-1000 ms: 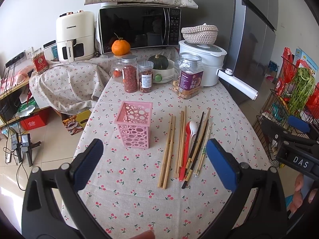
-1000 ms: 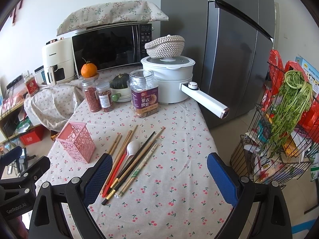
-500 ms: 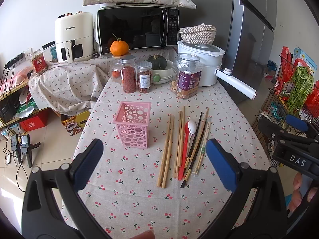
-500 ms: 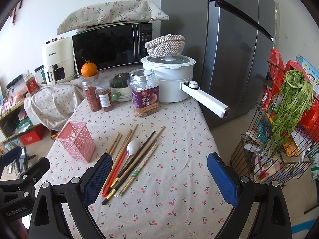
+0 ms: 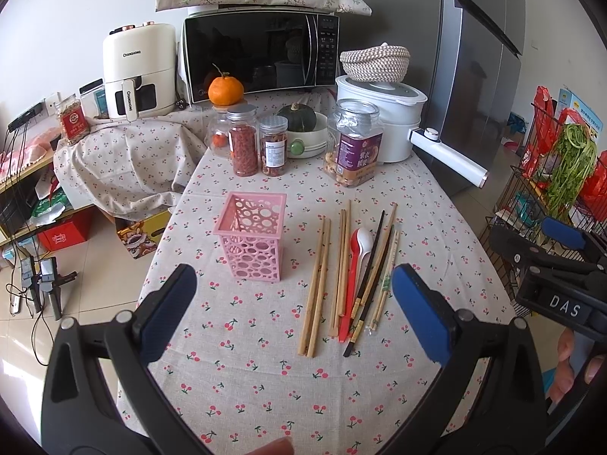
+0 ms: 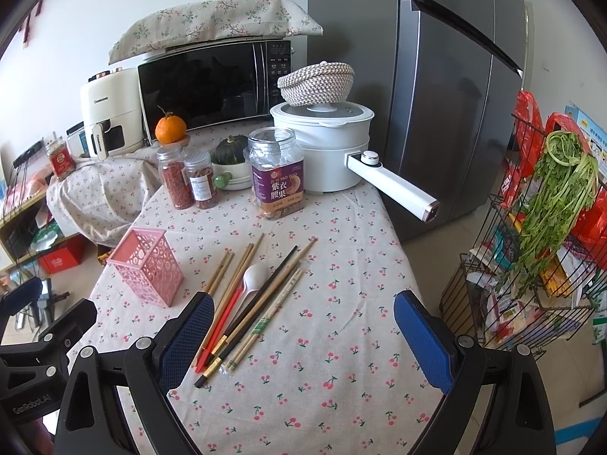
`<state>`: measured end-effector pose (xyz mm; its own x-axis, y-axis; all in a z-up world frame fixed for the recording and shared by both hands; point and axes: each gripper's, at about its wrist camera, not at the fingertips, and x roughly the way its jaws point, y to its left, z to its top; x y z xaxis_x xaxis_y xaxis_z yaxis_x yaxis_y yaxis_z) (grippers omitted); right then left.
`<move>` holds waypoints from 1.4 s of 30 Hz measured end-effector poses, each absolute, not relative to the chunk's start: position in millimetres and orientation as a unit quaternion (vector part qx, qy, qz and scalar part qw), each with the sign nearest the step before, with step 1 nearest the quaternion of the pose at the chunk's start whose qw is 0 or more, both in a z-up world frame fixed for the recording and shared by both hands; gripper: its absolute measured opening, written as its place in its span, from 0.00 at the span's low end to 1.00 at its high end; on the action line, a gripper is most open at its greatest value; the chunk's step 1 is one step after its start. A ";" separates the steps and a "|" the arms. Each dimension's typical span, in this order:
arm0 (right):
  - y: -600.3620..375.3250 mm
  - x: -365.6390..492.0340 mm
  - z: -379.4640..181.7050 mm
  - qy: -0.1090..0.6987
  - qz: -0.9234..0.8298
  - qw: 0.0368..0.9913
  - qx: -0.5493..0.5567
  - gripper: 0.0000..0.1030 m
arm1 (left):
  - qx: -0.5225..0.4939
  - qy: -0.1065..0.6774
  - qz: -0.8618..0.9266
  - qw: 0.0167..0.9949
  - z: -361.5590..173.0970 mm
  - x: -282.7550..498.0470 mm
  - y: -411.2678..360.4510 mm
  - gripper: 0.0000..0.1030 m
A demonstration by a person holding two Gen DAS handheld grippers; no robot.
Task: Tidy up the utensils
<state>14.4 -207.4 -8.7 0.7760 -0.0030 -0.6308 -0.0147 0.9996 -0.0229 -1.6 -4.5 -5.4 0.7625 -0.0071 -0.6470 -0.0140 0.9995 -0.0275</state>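
A pink perforated utensil holder [image 5: 253, 238] stands upright and empty on the cherry-print tablecloth; it also shows in the right wrist view [image 6: 146, 265]. To its right lie several wooden chopsticks [image 5: 318, 284], a dark chopstick pair [image 5: 370, 280], a red spoon [image 5: 349, 284] and a white spoon [image 5: 363, 244], side by side. They show in the right wrist view too, chopsticks [image 6: 235, 284] and white spoon [image 6: 253, 278]. My left gripper [image 5: 294, 314] is open and empty, hovering near the table's front. My right gripper [image 6: 303, 335] is open and empty, right of the utensils.
Jars [image 5: 242, 144], a nut jar [image 5: 356, 148], a bowl with a squash [image 5: 303, 129] and a white cooker [image 5: 383, 121] with a long handle [image 6: 394, 185] stand at the table's back. A microwave [image 5: 261, 57], fridge [image 6: 447, 94] and a wire vegetable rack [image 6: 538, 246] surround the table.
Both views have shifted very slightly; the utensils and holder have not moved. Both grippers stay open.
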 end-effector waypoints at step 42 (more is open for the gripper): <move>-268.3 91.5 -52.8 0.484 0.014 0.868 0.113 0.94 | -0.022 0.496 -0.113 0.861 -38.9 95.3 -36.5 0.89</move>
<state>91.5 -268.3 -52.8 0.5311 0.1336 -0.8367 0.0851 0.9741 0.2096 95.3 -36.5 -38.9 0.4820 -0.2161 -0.8491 0.1727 0.9735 -0.1498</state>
